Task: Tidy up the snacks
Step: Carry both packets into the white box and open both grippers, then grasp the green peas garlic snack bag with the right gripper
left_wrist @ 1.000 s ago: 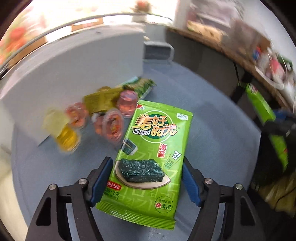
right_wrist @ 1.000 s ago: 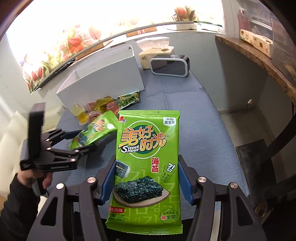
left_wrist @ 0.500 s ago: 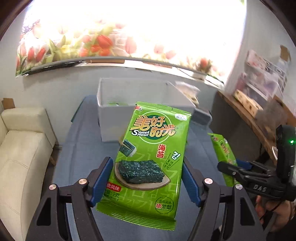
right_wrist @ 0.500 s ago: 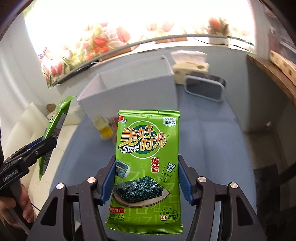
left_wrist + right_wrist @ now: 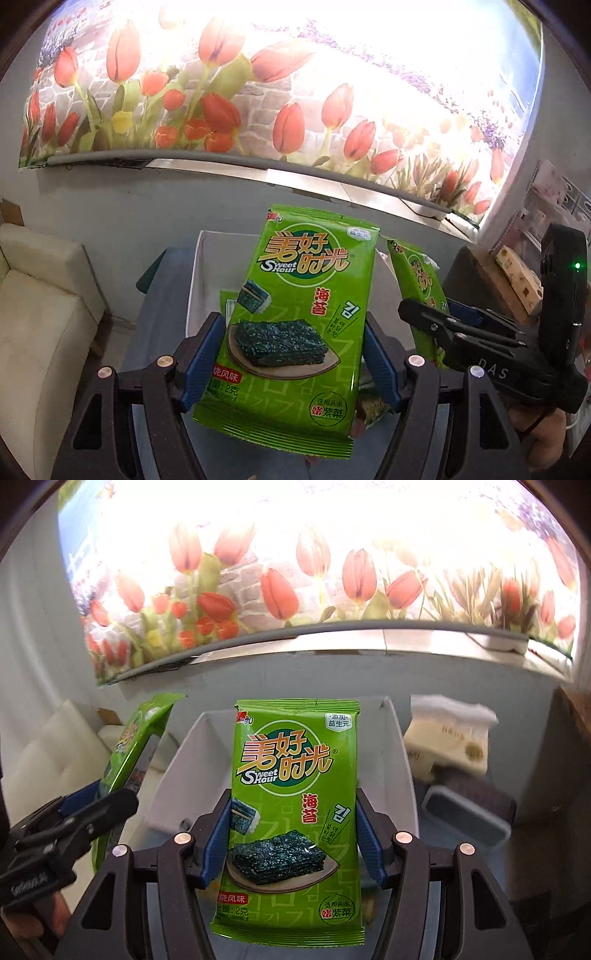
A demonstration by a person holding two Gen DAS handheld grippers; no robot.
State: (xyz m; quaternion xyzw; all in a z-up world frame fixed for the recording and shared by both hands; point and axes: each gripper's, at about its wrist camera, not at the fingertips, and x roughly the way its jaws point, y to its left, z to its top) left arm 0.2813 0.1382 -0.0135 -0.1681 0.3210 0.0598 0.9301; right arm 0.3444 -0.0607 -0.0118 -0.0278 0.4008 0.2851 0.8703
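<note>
Glossy green foil, printed with red-and-yellow characters and a dark seaweed slab on a plate: one such flat seaweed snack packet (image 5: 295, 325) stands upright, pinched by the left gripper (image 5: 295, 354) between blue pads. A matching second seaweed packet (image 5: 291, 812) is clamped the same way in the right gripper (image 5: 291, 834). Both hang above the open white rectangular storage box (image 5: 402, 775), its rim just behind them, on the blue-grey table (image 5: 159, 328). A cream tissue pack (image 5: 450, 738) sits right of the box.
</note>
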